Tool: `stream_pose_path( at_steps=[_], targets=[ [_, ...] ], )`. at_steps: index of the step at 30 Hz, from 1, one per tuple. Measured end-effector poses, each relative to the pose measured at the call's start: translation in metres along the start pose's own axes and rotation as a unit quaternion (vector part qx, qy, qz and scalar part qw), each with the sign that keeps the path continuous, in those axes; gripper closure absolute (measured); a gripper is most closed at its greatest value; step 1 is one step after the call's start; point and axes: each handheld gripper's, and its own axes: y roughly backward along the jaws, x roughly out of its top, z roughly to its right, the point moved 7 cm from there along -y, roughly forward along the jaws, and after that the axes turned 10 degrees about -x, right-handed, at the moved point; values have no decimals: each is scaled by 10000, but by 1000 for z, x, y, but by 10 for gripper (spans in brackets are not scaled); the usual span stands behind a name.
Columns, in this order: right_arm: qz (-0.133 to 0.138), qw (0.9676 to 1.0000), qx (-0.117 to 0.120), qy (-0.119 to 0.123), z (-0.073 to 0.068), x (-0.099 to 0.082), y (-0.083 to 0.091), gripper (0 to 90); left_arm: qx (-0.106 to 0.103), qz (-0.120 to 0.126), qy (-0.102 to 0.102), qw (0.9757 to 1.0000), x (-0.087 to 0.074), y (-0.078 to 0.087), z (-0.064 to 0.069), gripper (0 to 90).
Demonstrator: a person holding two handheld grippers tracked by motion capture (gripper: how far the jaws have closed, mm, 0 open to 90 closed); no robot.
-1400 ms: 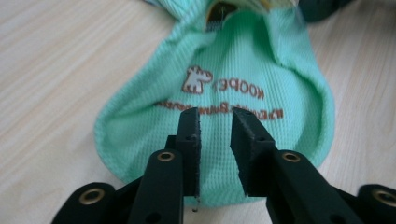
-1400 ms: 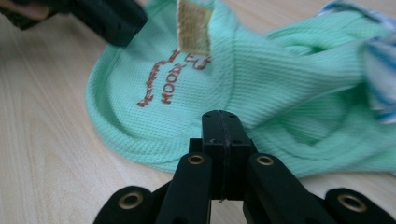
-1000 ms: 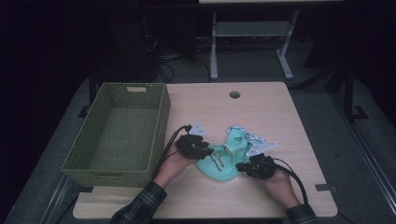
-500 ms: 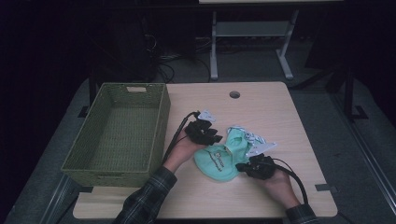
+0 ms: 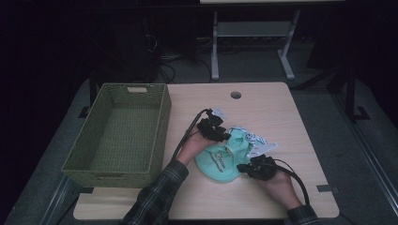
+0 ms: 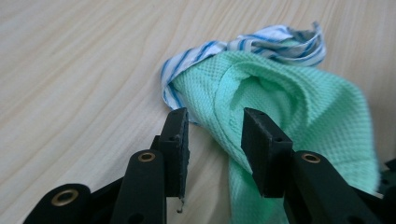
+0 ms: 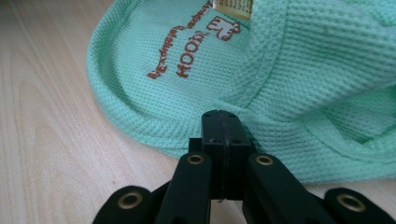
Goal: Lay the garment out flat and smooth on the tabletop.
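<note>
A green woven basket (image 5: 117, 136) sits on the left of the pale wooden worktop (image 5: 272, 112), which has a round hole (image 5: 235, 95) near its far edge.

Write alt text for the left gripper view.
The left claw is open around a fold of mint-green waffle-knit cloth on a light wooden table. A blue-and-white striped cloth lies bunched behind the green one.

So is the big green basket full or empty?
Empty. The high view looks straight into the woven basket and shows only its bare bottom; the green cloth still lies bunched on the table beside it.
</note>
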Motion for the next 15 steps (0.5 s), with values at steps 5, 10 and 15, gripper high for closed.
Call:
stream_pose_path(
  at_steps=[5, 10, 15],
  targets=[
    [-7, 10000, 12, 7, 0, 0, 0, 900, -139, -39, 1, 9999, -1, -11, 2, 608],
    [4, 10000, -2, 55, 0, 0, 0, 900, -196, -152, -29, 9997, -3, -19, 4, 618],
    [2, 10000, -11, 69, 0, 0, 0, 900, -263, -241, 21, 9994, -6, -25, 4, 654]
  ],
)
